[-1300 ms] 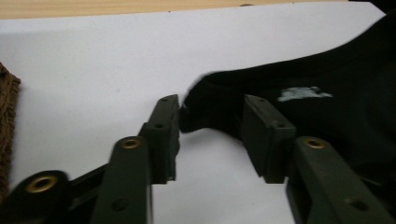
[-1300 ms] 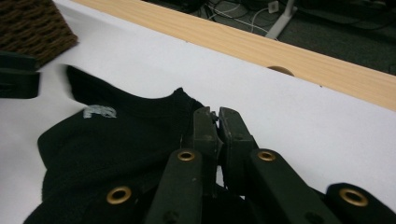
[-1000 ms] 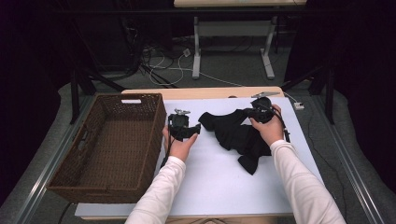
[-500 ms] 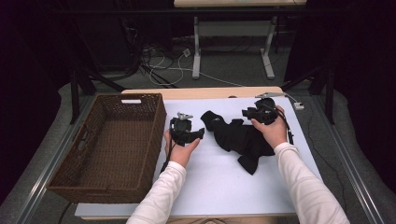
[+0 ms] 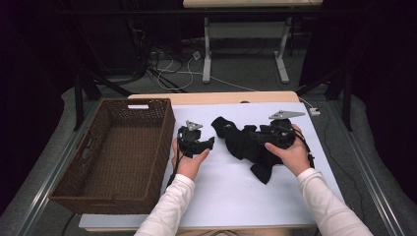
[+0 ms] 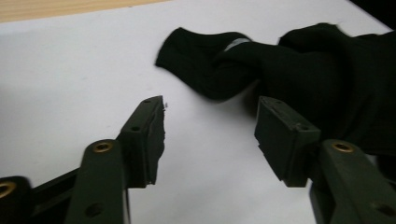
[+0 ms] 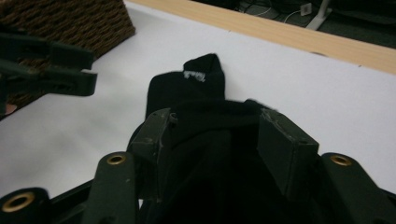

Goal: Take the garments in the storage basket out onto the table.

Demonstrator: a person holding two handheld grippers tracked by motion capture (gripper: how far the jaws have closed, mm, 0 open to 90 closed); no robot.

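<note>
A black sock-like cloth [image 5: 242, 145] lies crumpled on the white table top [image 5: 231, 196], its cuffed end [image 6: 201, 60] pointing toward the basket. My right gripper [image 5: 254, 136] sits low over the cloth's right part. Its jaws have just been opening and now stand apart, with a bunch of the black cloth [image 7: 205, 140] lying between them. My left gripper [image 5: 210, 143] hovers just left of the cloth, open, with only bare table between its fingers [image 6: 144, 135]. The cuff [image 7: 201, 74] lies just beyond the right gripper's [image 7: 215, 122] tips.
A brown wicker basket [image 5: 105, 196] stands at the table's left, right beside my left hand. The wooden table edge [image 5: 211, 97] runs along the back. A cable plug [image 5: 314, 111] lies at the back right corner.
My right gripper has opened and come nearer to me over the cloth. The cloth now lies more bunched. The left gripper has barely moved.
</note>
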